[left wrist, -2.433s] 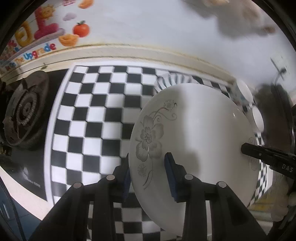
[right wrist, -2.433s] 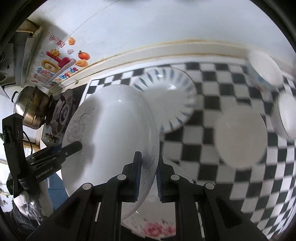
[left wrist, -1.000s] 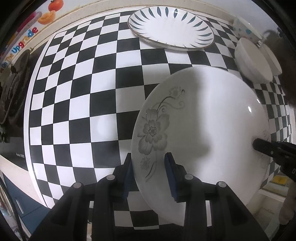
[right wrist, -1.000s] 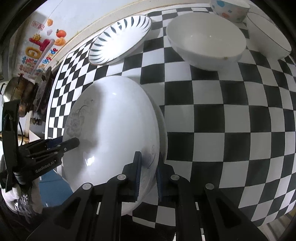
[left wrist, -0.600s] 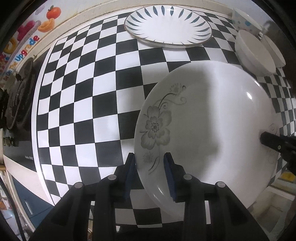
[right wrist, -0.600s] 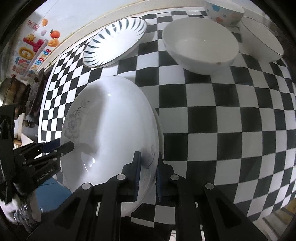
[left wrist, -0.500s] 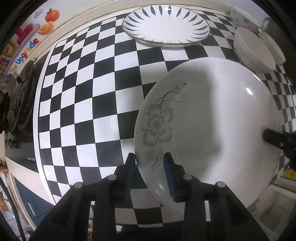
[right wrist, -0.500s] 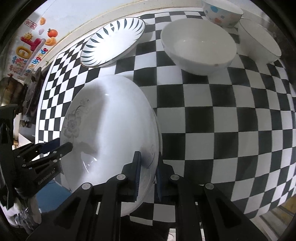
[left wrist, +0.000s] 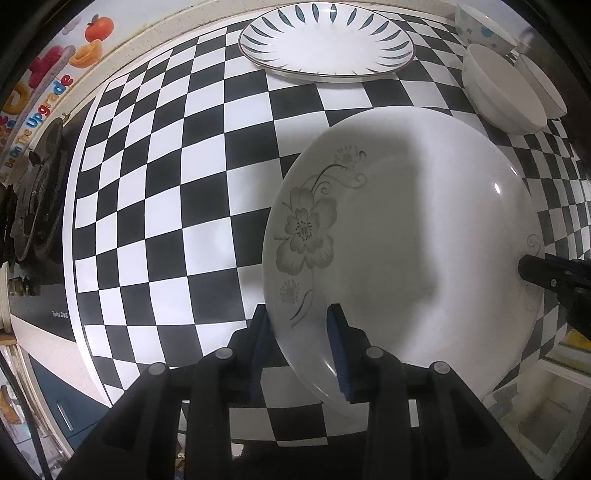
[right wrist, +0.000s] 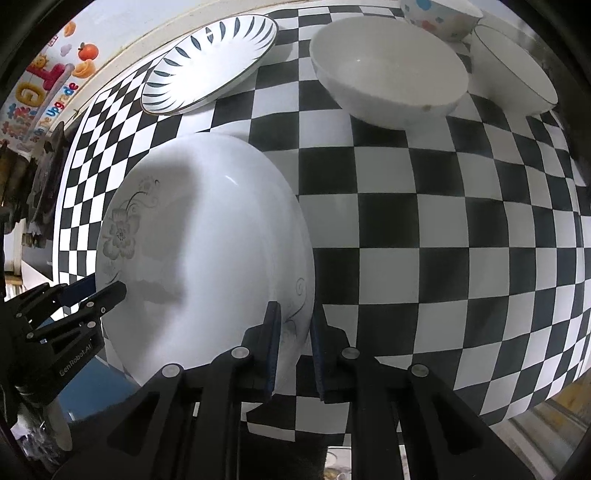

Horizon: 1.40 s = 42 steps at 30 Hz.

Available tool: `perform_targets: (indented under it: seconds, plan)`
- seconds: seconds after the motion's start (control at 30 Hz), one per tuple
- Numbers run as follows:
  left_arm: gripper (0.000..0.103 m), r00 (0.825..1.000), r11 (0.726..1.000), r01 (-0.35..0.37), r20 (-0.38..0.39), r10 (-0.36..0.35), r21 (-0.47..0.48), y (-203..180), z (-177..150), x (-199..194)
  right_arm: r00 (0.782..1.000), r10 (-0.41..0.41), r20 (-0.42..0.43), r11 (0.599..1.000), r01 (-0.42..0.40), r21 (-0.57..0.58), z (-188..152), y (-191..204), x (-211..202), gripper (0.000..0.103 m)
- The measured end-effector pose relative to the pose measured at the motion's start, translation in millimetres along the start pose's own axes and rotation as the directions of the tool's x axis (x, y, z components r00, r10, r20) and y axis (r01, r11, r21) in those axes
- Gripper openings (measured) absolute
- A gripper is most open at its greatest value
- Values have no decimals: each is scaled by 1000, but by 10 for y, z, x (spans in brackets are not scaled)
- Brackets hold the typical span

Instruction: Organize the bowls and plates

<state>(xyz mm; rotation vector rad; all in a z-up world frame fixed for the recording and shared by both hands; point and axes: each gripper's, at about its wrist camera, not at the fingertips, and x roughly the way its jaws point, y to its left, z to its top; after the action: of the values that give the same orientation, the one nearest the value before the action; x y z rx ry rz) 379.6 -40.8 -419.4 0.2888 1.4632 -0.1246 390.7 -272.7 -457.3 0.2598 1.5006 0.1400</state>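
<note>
Black and white checkered countertop (left wrist: 155, 206) fills both views, with fruit stickers (left wrist: 92, 40) on the wall at upper left. I've got the big flower-print plate (left wrist: 406, 240) held over it from both sides: my left gripper (left wrist: 301, 332) is pinching its rim at bottom centre of the left view, and my right gripper (right wrist: 293, 332) is clamped on the opposite rim. The blue-striped plate (left wrist: 325, 40) sits at top centre. A plain white bowl (right wrist: 388, 74), a thin-rimmed bowl (right wrist: 513, 74) and a dotted bowl (right wrist: 439, 18) sit upper right in the right view
</note>
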Motion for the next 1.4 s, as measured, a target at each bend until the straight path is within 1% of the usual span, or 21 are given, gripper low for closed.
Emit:
perform_targets:
  seconds: [0.17, 0.37, 0.47, 0.53, 0.57, 0.6, 0.63, 0.67, 0.7, 0.73, 0.77, 0.83, 0.9, 0.93, 0.97, 1.0, 1.03, 1.13, 1.17, 1.27, 1.4]
  plan:
    - [29, 1000, 1000, 23, 11, -23, 1, 57, 40, -130, 1000, -2, -7, 1000, 2, 14, 12, -18, -21, 18]
    - [30, 995, 998, 64, 81, -64, 7, 141, 122, -505, 1000, 14, -2, 999, -14, 46, 21, -57, -183, 18]
    - [30, 986, 994, 105, 133, -101, -22, 259, 247, -727, 999, 32, 20, 998, -33, 58, 81, -45, -357, 18]
    - [35, 977, 987, 155, 153, -146, -44, 364, 404, -829, 998, 58, 23, 996, -60, 64, 195, -25, -476, 18]
    - [35, 973, 983, 175, 162, -164, -54, 415, 494, -858, 997, 70, 24, 995, -71, 64, 266, -28, -540, 18]
    - [35, 970, 980, 186, 170, -173, -64, 467, 590, -873, 996, 83, 33, 994, -85, 62, 396, 7, -606, 19]
    - [35, 969, 980, 188, 176, -173, -72, 517, 684, -879, 995, 89, 39, 994, -91, 60, 489, 36, -642, 27]
    - [35, 968, 978, 193, 179, -176, -80, 577, 804, -866, 994, 97, 53, 993, -100, 56, 601, 73, -686, 40]
    - [35, 968, 976, 199, 176, -181, -91, 629, 904, -839, 991, 108, 74, 993, -112, 48, 744, 112, -732, 47]
    - [35, 968, 974, 202, 173, -183, -99, 682, 993, -806, 988, 122, 91, 991, -126, 42, 898, 148, -768, 57]
    - [35, 966, 971, 214, 168, -195, -105, 729, 1095, -769, 986, 131, 101, 990, -136, 40, 1045, 177, -798, 59]
    - [35, 965, 965, 231, 152, -212, -121, 815, 1304, -669, 983, 153, 103, 986, -158, 47, 1345, 216, -807, 59]
    - [35, 960, 953, 268, 127, -251, -141, 889, 1536, -521, 980, 174, 97, 982, -180, 61, 1651, 254, -738, 59]
    - [35, 955, 950, 283, 129, -266, -135, 911, 1626, -454, 980, 176, 94, 981, -182, 70, 1799, 262, -697, 59]
    - [35, 951, 943, 301, 115, -286, -144, 938, 1758, -350, 981, 171, 86, 981, -178, 74, 1946, 261, -647, 59]
    - [35, 951, 941, 304, 107, -290, -152, 950, 1851, -278, 983, 169, 75, 981, -176, 84, 2128, 247, -573, 59]
    - [35, 951, 940, 305, 98, -293, -153, 952, 1938, -202, 984, 165, 69, 981, -170, 88, 2211, 234, -526, 59]
    - [35, 944, 929, 329, 56, -324, -168, 969, 2189, 62, 992, 126, 21, 986, -128, 105, 2572, 162, -279, 59]
    - [34, 943, 928, 331, 36, -330, -171, 971, 2263, 157, 995, 101, 1, 989, -101, 107, 2704, 138, -178, 59]
    - [34, 945, 932, 322, 4, -326, -164, 946, 2383, 325, 997, 72, -41, 992, -67, 108, 2924, 89, 44, 59]
    - [33, 942, 931, 326, -31, -335, -163, 902, 2440, 467, 988, 121, -100, 987, -109, 116, 3028, 25, 265, 59]
